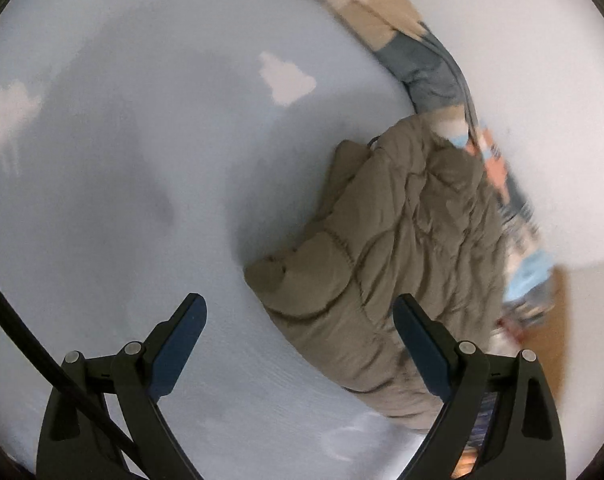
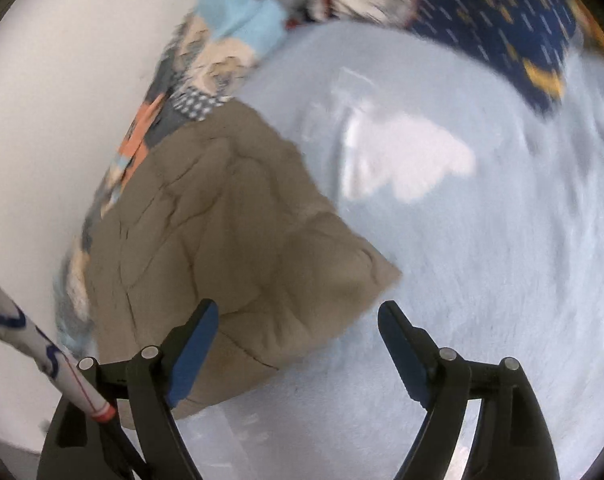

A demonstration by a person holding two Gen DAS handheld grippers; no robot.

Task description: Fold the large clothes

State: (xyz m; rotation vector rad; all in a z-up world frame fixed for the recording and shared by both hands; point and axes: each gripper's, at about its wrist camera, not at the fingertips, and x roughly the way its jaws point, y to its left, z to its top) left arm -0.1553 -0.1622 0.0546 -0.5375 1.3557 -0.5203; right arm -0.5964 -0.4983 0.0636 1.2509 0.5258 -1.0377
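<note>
Folded jacket (image 2: 230, 240) lies, seemingly untouched, beneath right hand-held gripper (image 2: 298, 320).

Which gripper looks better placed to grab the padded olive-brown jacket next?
Probably right: the open right gripper frames the padded olive-brown jacket corner. The open left gripper frames mostly sheet.

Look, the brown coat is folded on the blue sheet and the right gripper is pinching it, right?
Not quite. The brown coat is folded on the blue sheet, but the right gripper is not pinching it. In the right wrist view its jaws stand wide open with nothing pressed between them.
</note>
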